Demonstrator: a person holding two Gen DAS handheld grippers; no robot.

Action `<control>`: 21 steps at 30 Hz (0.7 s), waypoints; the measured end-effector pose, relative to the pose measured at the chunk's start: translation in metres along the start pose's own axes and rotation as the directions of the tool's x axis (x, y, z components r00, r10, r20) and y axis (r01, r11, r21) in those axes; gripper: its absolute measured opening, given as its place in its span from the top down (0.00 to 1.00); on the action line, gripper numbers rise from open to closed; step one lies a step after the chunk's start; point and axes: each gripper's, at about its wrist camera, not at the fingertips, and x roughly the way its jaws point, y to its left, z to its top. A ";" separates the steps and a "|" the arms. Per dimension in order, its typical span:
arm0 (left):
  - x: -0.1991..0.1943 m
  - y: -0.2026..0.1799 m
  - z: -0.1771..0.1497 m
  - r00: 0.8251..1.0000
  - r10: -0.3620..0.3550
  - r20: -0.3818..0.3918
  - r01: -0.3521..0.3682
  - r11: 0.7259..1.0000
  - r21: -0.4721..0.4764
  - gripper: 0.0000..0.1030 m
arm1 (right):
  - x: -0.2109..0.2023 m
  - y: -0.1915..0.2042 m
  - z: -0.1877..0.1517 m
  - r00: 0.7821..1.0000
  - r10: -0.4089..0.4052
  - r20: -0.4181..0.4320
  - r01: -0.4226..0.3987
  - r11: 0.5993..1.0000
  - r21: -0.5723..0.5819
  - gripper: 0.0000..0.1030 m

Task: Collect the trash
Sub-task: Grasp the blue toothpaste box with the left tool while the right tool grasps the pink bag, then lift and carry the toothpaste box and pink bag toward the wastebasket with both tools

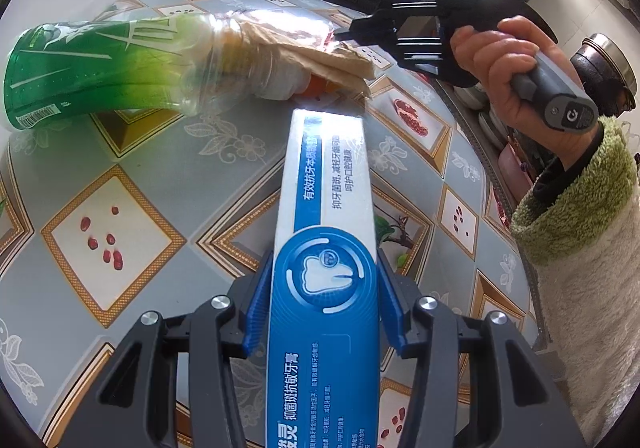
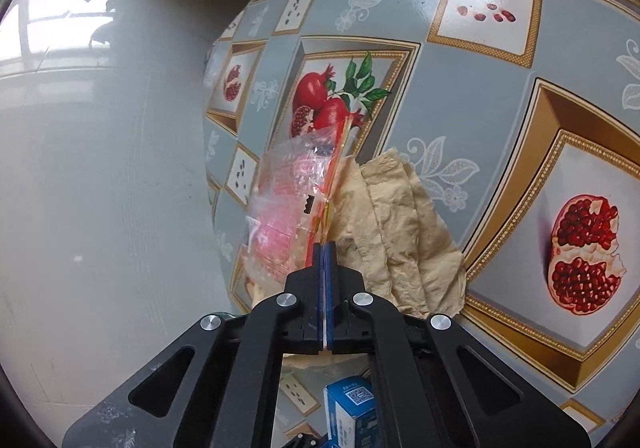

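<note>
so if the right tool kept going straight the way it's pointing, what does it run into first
Most likely the clear plastic wrapper, whose edge the shut right tool already pinches. The crumpled brown paper napkin lies just beside that line, with the tablecloth beneath; depth is hard to judge in this view.

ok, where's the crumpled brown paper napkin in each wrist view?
Left wrist: brown paper napkin upper centre, lying against the neck of the green plastic bottle, just beyond the far end of the toothpaste box.
Right wrist: napkin centre, right of the shut right gripper, beside the clear plastic wrapper.
Shared landmark: the pomegranate-print tablecloth.
</note>
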 end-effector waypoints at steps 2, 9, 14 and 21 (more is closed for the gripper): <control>0.000 0.000 0.000 1.000 0.001 0.002 -0.001 1.000 0.001 0.55 | -0.010 0.000 -0.005 1.000 0.027 0.011 -0.027 1.000 -0.011 1.00; -0.001 -0.001 -0.001 1.000 0.009 0.010 -0.009 1.000 0.001 0.55 | -0.064 -0.007 -0.037 0.991 0.105 0.084 -0.101 0.994 -0.051 1.00; -0.002 -0.002 -0.001 1.000 0.017 0.015 -0.017 1.000 -0.002 0.55 | -0.119 -0.043 -0.088 0.980 0.091 0.175 -0.082 0.995 -0.058 1.00; -0.004 -0.003 -0.004 0.999 0.032 0.031 -0.031 0.999 -0.007 0.55 | -0.170 -0.128 -0.191 0.948 -0.025 0.316 0.006 0.998 0.063 1.00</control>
